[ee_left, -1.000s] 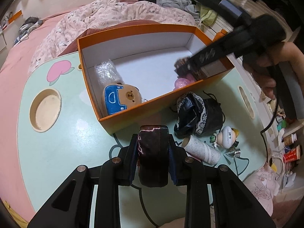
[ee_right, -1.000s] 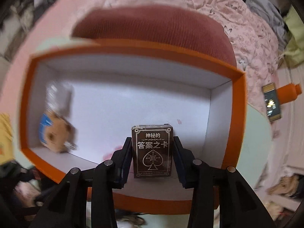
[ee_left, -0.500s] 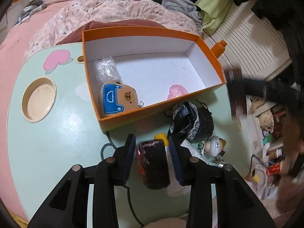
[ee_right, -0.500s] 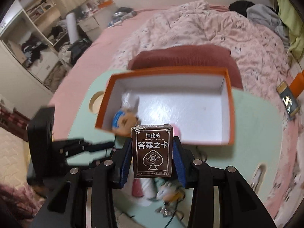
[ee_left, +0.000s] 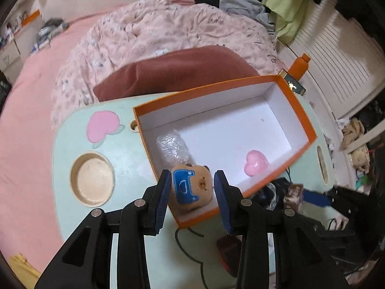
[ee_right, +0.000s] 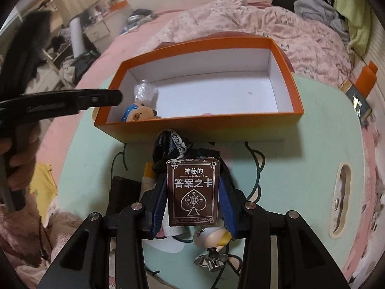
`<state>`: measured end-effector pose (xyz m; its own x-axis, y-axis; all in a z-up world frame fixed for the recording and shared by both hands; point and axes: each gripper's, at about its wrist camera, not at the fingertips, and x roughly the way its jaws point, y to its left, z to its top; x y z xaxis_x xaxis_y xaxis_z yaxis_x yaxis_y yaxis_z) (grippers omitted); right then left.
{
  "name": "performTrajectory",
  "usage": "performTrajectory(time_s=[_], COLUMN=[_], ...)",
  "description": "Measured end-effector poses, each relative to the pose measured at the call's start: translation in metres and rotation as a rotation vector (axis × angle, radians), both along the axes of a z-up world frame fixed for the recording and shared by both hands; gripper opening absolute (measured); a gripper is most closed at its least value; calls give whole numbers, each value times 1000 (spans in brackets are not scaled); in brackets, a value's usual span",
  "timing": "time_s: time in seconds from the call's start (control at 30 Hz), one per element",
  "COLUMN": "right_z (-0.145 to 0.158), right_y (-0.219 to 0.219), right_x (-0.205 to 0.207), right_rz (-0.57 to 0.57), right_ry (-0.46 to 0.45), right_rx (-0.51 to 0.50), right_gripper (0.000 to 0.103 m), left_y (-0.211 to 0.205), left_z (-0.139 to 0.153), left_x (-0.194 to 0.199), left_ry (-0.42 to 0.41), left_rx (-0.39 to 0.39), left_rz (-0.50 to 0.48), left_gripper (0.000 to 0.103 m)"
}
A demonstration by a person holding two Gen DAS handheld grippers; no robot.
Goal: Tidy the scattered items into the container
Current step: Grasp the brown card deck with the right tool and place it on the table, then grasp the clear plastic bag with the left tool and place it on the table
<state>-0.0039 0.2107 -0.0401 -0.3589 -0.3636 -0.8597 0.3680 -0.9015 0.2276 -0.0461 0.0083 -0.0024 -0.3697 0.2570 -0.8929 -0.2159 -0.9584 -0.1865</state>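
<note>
Left hand-held gripper (ee_left: 192,190): jaws apart, empty, hovering above bear plush (ee_left: 192,189) in orange box (ee_left: 298,110) | box on mint table (ee_left: 67,149), also holds bubble-wrap bundle (ee_left: 172,147) and pink heart (ee_left: 256,166) | right hand-held gripper (ee_right: 193,198): clamped on brown card deck (ee_right: 193,191), over black pouch (ee_right: 173,149), short of box.

Open floor across the orange box (ee_left: 296,110) right half; bear plush (ee_left: 192,190), pink heart (ee_left: 256,166) near front.

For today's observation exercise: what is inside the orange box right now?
Inside the orange box: a bear plush, a clear plastic-wrapped bundle and a pink heart. The near wall and the bear hide part of the floor.
</note>
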Motion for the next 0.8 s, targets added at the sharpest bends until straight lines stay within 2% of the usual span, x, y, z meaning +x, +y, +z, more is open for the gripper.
performTrajectory(time_s=[0.07, 0.17, 0.33, 0.53, 0.6, 0.67, 0.8], right_z=[-2, -5, -4, 4, 8, 10, 8], right_y=[2, 0, 4, 5, 4, 5, 7], right_x=[0, -2, -2, -1, 0, 1, 2], right_rz=[-2, 0, -26, -32, -25, -19, -16], right_ry=[-7, -4, 18, 40, 57, 69, 52], right_rx=[-8, -6, -71, -93, -87, -85, -115], right_gripper=[41, 42, 60, 61, 61, 61, 61], left_y=[-1, 2, 7, 23, 30, 37, 54], left_z=[-6, -8, -19, -27, -30, -34, -46], left_x=[-6, -15, -41, -56, -59, -61, -59], left_ry=[-10, 4, -80, -81, -69, -38, 39], left_rx=[21, -5, -62, -182, -224, -280, -410], left_rz=[4, -6, 14, -12, -11, -16, -67], left_gripper=[38, 38, 38, 38, 42, 53, 56])
